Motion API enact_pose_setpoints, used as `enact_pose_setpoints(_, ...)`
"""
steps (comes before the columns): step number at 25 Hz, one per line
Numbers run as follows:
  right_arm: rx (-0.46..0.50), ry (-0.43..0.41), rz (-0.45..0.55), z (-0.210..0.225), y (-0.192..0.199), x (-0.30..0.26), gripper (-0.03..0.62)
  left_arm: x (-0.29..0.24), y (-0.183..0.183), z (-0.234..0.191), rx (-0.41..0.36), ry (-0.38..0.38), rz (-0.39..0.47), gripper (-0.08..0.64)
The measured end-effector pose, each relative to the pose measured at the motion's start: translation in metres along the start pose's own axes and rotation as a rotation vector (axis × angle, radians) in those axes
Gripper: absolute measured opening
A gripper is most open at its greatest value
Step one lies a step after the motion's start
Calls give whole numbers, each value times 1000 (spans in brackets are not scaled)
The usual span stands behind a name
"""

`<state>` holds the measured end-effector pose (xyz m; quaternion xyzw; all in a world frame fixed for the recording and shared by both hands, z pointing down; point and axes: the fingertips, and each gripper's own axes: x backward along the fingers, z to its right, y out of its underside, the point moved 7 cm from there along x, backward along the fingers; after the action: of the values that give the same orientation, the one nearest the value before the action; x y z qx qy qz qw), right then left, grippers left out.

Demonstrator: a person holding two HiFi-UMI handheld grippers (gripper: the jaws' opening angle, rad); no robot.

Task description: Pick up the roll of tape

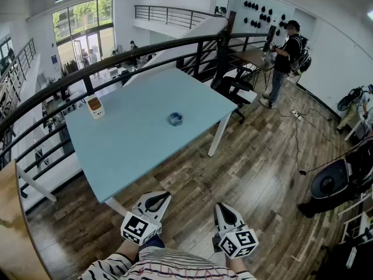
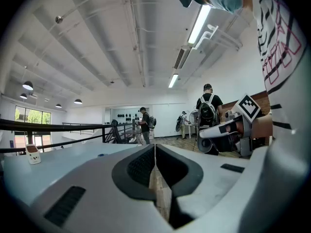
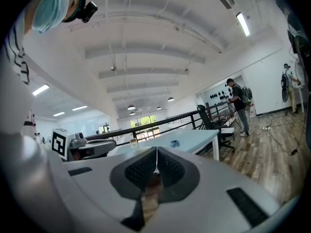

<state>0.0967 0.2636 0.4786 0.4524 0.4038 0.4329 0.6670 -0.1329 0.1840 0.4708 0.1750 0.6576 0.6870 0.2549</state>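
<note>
Both the left gripper (image 1: pixel 156 198) and right gripper (image 1: pixel 223 210) had jaws pressed together, holding nothing, and the roll of tape (image 1: pixel 175 119) lay well ahead of them on the table (image 1: pixel 134 147), likely light and stiff, best pinched across its wall.

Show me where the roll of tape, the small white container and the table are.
roll of tape (image 1: pixel 175 119), head view, the middle of the blue roll.
small white container (image 1: pixel 96 108), head view, its side wall.
table (image 1: pixel 134 147), head view, a bare part of the light-blue top.
</note>
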Motion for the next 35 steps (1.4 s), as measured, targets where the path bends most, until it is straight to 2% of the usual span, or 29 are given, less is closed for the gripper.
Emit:
enact_pose_setpoints(4, -1, -12, 12, -1, -4, -19, 31, -4, 3, -14, 16, 3, -11, 29)
enact_pose_setpoints(8, -14, 15, 17, 2, -10, -39, 45, -15, 2, -34, 30, -1, -18, 33)
enact_pose_setpoints(9, -19, 20, 17, 3, -11, -45, 90, -18, 2, -40, 34, 2, -19, 42)
enact_pose_setpoints(10, -23, 24, 14, 3, -13, -52, 167, -21, 2, -47, 36, 5, -22, 69)
enact_pose_setpoints(11, -24, 27, 11, 3, -14, -59, 187, -24, 2, -53, 37, 8, -26, 104)
enact_pose_setpoints(27, -87, 131, 33, -10, -29, -181, 187, -76, 3, -193, -7, 114, -73, 117)
enact_pose_setpoints(31, -96, 169, 45, -12, -27, -201, 187, -93, 6, -220, -30, 160, -76, 120)
enact_pose_setpoints(35, -103, 186, 32, -2, -28, -219, 187, -121, 11, -241, -40, 170, -87, 120)
